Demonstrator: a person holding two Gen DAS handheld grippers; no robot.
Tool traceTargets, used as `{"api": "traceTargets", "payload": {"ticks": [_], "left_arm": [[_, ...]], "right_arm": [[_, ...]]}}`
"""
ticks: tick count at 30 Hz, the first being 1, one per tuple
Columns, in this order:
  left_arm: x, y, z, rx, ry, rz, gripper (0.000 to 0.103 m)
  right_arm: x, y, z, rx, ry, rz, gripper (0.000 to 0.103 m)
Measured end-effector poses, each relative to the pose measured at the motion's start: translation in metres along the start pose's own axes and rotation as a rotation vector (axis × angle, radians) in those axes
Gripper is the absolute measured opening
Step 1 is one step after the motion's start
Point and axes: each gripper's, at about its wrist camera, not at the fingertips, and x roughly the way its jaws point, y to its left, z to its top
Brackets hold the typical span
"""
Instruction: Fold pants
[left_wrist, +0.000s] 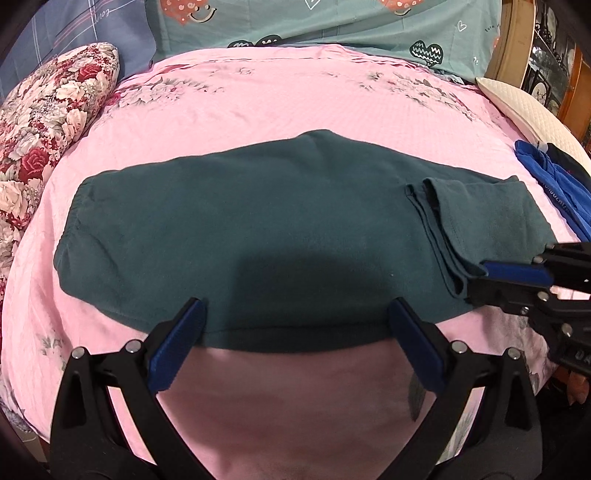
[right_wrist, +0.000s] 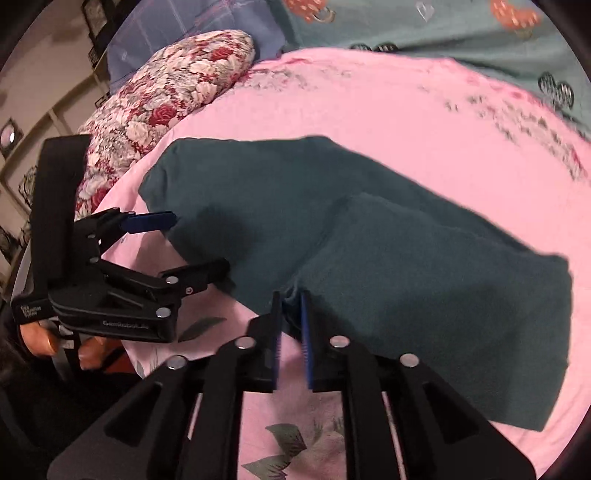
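Where pants (left_wrist: 258, 229) end: pink sheet (left_wrist: 280, 110), open.

Both grippers same build: matte black plastic w/ triangular cut-outs in the arms, round silver screw heads at the pivots, blue ribbed pads inside the fingers. Left gripper (left_wrist: 295, 321) shows four screws near its base; right gripper (right_wrist: 291, 306) likewise. White lettering on the left one's side, too blurry to read. Fingers (right_wrist: 88, 356) wrap the left handle underneath.
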Motion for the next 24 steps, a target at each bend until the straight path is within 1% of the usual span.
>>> {"api": "traceTargets", "payload": {"ticks": [1, 2, 3, 4, 6, 8, 9, 10, 11, 12, 13, 14, 15, 16, 17, 20, 22, 24], "left_arm": [[0.000, 0.000, -0.001, 0.001, -0.002, 0.000, 0.101], [0.000, 0.000, -0.001, 0.002, -0.002, -0.002, 0.101], [-0.001, 0.001, -0.001, 0.002, -0.002, -0.003, 0.101], [-0.001, 0.001, -0.002, 0.000, -0.003, -0.005, 0.101], [-0.001, 0.002, -0.002, -0.003, -0.004, -0.005, 0.101], [-0.002, 0.005, -0.003, -0.012, -0.008, -0.005, 0.101], [-0.003, 0.006, -0.004, -0.016, -0.009, -0.004, 0.101], [-0.003, 0.007, -0.004, -0.019, -0.010, -0.003, 0.101], [-0.003, 0.009, -0.004, -0.025, -0.009, -0.004, 0.101], [-0.002, 0.011, -0.004, -0.029, -0.009, -0.007, 0.101], [-0.003, 0.012, -0.004, -0.031, -0.012, -0.010, 0.101], [-0.004, 0.012, -0.004, -0.030, -0.015, -0.012, 0.101], [-0.004, 0.012, -0.004, -0.028, -0.018, -0.014, 0.101], [-0.004, 0.013, -0.004, -0.027, -0.019, -0.016, 0.101], [-0.003, 0.014, -0.003, -0.027, -0.019, -0.019, 0.101], [-0.002, 0.016, -0.002, -0.028, -0.023, -0.024, 0.101], [-0.002, 0.018, 0.000, -0.031, -0.027, -0.025, 0.101], [-0.002, 0.022, 0.001, -0.039, -0.029, -0.022, 0.101]], "right_arm": [[-0.003, 0.003, 0.001, -0.020, -0.015, -0.014, 0.030], [-0.005, 0.006, 0.002, -0.037, -0.031, -0.033, 0.035], [-0.006, 0.008, 0.001, -0.054, -0.046, -0.058, 0.042], [-0.005, 0.009, 0.002, -0.063, -0.050, -0.081, 0.044], [0.007, 0.008, 0.003, -0.063, -0.022, -0.113, 0.044], [0.020, 0.006, 0.000, -0.036, 0.034, -0.099, 0.044], [0.026, 0.005, 0.000, -0.028, 0.051, -0.112, 0.041], [0.024, 0.003, 0.000, -0.016, 0.044, -0.121, 0.033], [0.021, -0.004, 0.002, 0.027, 0.041, -0.102, 0.026], [0.019, -0.013, 0.003, 0.080, 0.039, -0.064, 0.011], [0.015, -0.025, 0.004, 0.150, 0.033, -0.006, 0.008], [0.011, -0.037, 0.004, 0.210, 0.018, 0.056, 0.008], [0.005, -0.050, 0.003, 0.277, -0.003, 0.139, 0.008], [-0.001, -0.061, 0.004, 0.330, -0.028, 0.195, 0.008], [-0.011, -0.071, 0.007, 0.378, -0.071, 0.235, 0.008], [-0.037, -0.084, 0.024, 0.436, -0.187, 0.265, 0.008], [-0.053, -0.079, 0.041, 0.421, -0.260, 0.262, 0.008], [-0.054, -0.066, 0.058, 0.386, -0.299, 0.283, 0.008]]}}
